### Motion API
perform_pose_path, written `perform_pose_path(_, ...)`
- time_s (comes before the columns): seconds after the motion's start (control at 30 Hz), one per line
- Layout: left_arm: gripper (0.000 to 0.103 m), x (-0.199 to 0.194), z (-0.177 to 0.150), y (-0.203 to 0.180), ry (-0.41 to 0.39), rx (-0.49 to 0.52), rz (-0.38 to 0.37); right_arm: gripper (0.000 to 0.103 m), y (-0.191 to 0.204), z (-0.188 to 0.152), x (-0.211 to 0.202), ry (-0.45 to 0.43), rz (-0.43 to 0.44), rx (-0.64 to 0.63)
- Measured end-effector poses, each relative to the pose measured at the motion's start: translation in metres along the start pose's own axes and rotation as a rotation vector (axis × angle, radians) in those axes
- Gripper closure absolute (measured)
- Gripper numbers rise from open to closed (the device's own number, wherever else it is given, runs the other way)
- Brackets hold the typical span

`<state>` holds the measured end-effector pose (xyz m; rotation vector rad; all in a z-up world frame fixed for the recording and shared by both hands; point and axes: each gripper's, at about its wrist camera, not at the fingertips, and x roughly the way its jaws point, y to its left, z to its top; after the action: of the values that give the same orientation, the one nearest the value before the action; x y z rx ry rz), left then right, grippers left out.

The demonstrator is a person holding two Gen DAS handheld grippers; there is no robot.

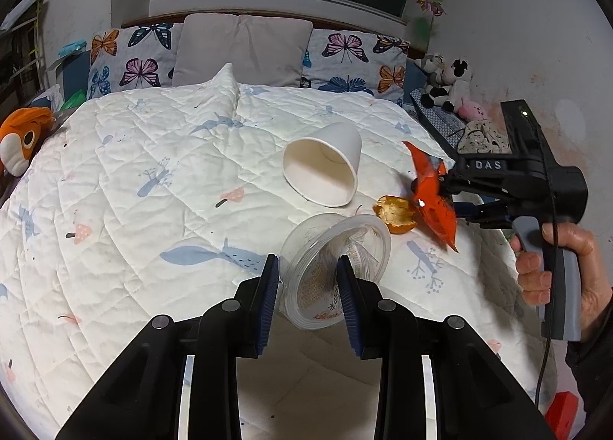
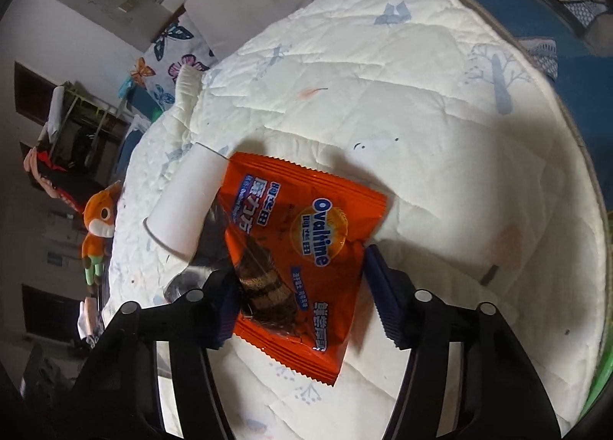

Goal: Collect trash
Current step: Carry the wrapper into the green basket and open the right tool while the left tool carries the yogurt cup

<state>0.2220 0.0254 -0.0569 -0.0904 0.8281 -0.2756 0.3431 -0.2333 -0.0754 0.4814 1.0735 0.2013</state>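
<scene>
Left fingers clenched on clear plastic tub: one pad outside the wall, other pad inside the mouth, tub tilted on its side with printed label showing through, lower edge at the foot edge of the bed quilt

Left gripper angled down at the bed

Right fingers grasping orange Ovaltine wrapper: wrapper spans the gap pad to pad, one side edge against the pad on the right of the wrist view, other side folded over the opposite pad

Seen from left wrist view: right gripper holds the wrapper on edge, clear of the quilt, ahead and right of the left fingers; hand wrapped round the grey handle

Orange peel on the quilt just past the tub, right of the left fingers, directly beside the hanging wrapper; contact not clear

White paper cup lying on its side just beyond the left fingers, mouth toward the camera, apart from the tub; in the right wrist view beyond and left of the right fingers, partly behind the wrapper

Further out: grey pillow and butterfly pillows at the head of the bed, orange plush toy far left, cow plush toys far right
</scene>
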Motion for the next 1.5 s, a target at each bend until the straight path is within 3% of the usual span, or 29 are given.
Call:
perform_pose_path(0.47,0.072,-0.014,0.004,-0.042,-0.017,0.047,-0.050,0.046,-0.014,-0.043,-0.074,-0.106,0.039,-0.065)
perform_pose_path(1.13,0.072,0.003,0.006,-0.158,0.030,0.180,-0.197,0.042,-0.111,-0.100,-0.155,-0.195,-0.187,-0.033)
perform_pose_path(1.33,0.072,0.008,0.008,-0.196,0.044,0.228,-0.226,0.038,-0.139,-0.108,-0.173,-0.217,-0.270,-0.019)
perform_pose_path(1.5,0.072,0.013,0.008,-0.222,0.058,0.268,-0.242,0.028,-0.170,-0.113,-0.180,-0.209,-0.309,0.025)
